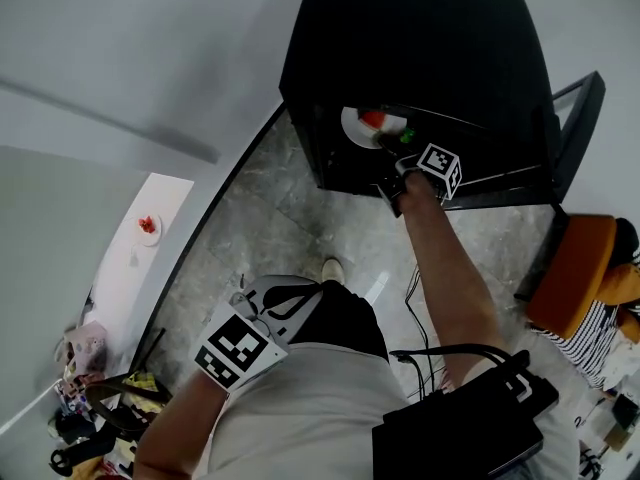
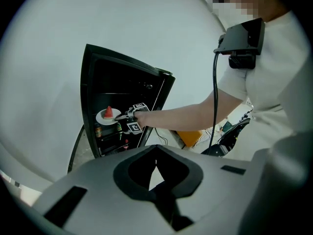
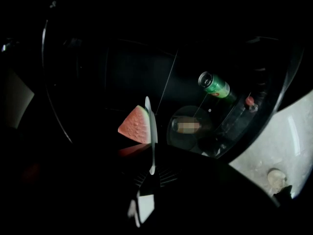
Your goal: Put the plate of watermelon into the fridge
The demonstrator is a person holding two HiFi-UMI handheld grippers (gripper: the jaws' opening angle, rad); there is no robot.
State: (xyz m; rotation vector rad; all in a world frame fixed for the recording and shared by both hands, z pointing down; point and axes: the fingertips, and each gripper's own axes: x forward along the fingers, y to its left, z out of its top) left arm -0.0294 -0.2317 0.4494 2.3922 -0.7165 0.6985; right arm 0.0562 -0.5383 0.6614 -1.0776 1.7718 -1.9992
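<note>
Watermelon (image 1: 372, 119), a single red wedge, is sitting on one white plate (image 1: 353, 128), and both are being held inside the open black fridge (image 1: 420, 58), at the level of its upper shelf. Whether the plate is touching that shelf cannot be told.

At the far left of the head view, one white table (image 1: 120, 268) is running along the wall. One more small dish (image 1: 148, 226) with something red on it is lying near the table's far edge, and loose clutter is crowding its near end.

Next to the right, the left gripper (image 2: 156, 180) is hanging low beside the person's hip, well apart from the fridge. Its two jaws are pressing together with nothing between them.

Further right, the right gripper (image 1: 392, 148) is reaching into the fridge on an outstretched arm. Its two jaws are clenching the near rim of the plate. In the right gripper view the plate is showing edge-on as a thin pale line, with the wedge lying on its left side, touching it.

One green can (image 3: 213, 84) is lying to the right of the plate in that view, and one small red cap (image 3: 250, 101) is sitting just beyond it.

At the right edge of the head view, one orange seat (image 1: 570, 268) is standing beside the fridge's open door (image 1: 580, 118).
</note>
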